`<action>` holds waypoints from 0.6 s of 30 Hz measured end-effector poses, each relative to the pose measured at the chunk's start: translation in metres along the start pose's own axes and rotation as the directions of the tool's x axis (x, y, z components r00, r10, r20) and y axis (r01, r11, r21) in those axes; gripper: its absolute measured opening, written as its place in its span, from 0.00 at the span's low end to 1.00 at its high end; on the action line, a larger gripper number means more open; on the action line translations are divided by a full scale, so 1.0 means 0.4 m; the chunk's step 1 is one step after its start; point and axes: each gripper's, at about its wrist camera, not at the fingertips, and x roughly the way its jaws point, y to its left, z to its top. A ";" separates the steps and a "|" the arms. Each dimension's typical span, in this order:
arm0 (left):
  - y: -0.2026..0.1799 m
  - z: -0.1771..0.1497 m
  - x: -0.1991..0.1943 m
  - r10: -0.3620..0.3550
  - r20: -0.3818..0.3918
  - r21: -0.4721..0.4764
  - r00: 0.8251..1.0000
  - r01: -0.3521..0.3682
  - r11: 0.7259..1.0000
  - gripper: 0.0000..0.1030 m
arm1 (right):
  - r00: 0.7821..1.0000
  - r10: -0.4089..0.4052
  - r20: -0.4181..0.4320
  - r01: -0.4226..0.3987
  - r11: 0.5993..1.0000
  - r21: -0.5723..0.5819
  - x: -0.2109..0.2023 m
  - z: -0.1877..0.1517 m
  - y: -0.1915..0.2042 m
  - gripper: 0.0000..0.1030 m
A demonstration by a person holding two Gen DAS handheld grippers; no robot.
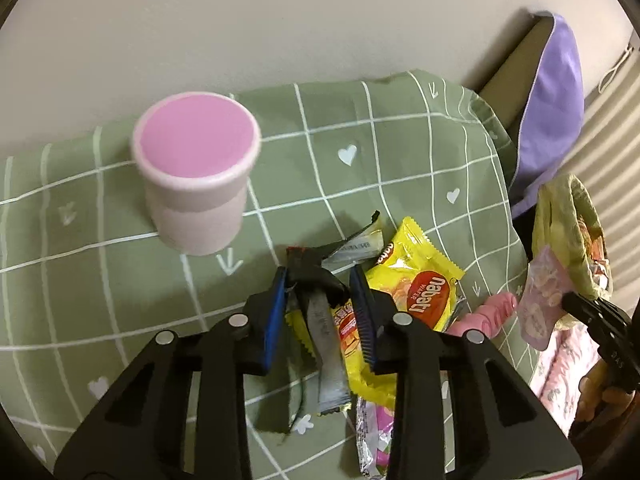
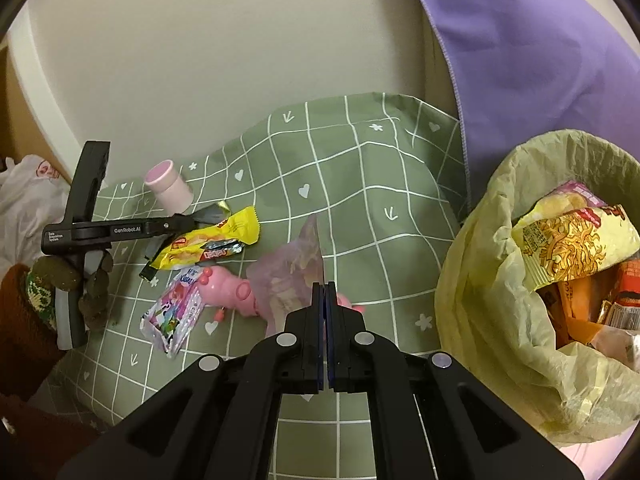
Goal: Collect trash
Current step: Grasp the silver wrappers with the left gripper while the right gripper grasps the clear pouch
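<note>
At far left on the green checked cloth (image 1: 400, 152) stands a pink cup (image 1: 195, 168), upright and well apart from the litter. Next comes the left gripper (image 1: 320, 304), its fingers narrowed around a dark grey wrapper (image 1: 326, 332); whether the blue pads (image 1: 362, 304) actually press on it cannot be told. Just beside lie a yellow wafer packet (image 1: 420, 280), a silver-and-pink wrapper (image 2: 172, 312) and a pink toy (image 2: 228, 290) (which may not be trash at all). Further right, the right gripper (image 2: 324, 292) has its fingers shut tight on a translucent pink pouch (image 2: 288, 268), lifted over the cloth and near the bag. At far right a yellow-green trash bag (image 2: 480, 280) gapes open, already holding a noodle packet (image 2: 572, 244) and orange wrappers. So the job looks partly done: several pieces bagged, one in transit, at least three wrappers still on the cloth.
</note>
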 end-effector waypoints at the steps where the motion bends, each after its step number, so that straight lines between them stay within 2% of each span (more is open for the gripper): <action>1: 0.003 -0.003 -0.011 0.006 0.012 -0.002 1.000 -0.006 1.000 0.27 | 1.000 0.003 0.000 -0.003 1.000 -0.004 -0.001 0.000 0.003 0.04; 10: -0.036 -0.027 -0.120 0.029 0.108 0.001 0.994 -0.029 1.000 0.27 | 1.000 0.027 -0.005 -0.027 0.998 -0.051 0.006 0.009 0.030 0.04; 18: -0.083 -0.077 -0.181 -0.045 0.138 0.002 0.989 0.045 0.999 0.27 | 0.999 0.023 -0.034 -0.024 0.998 -0.053 0.001 -0.028 0.023 0.04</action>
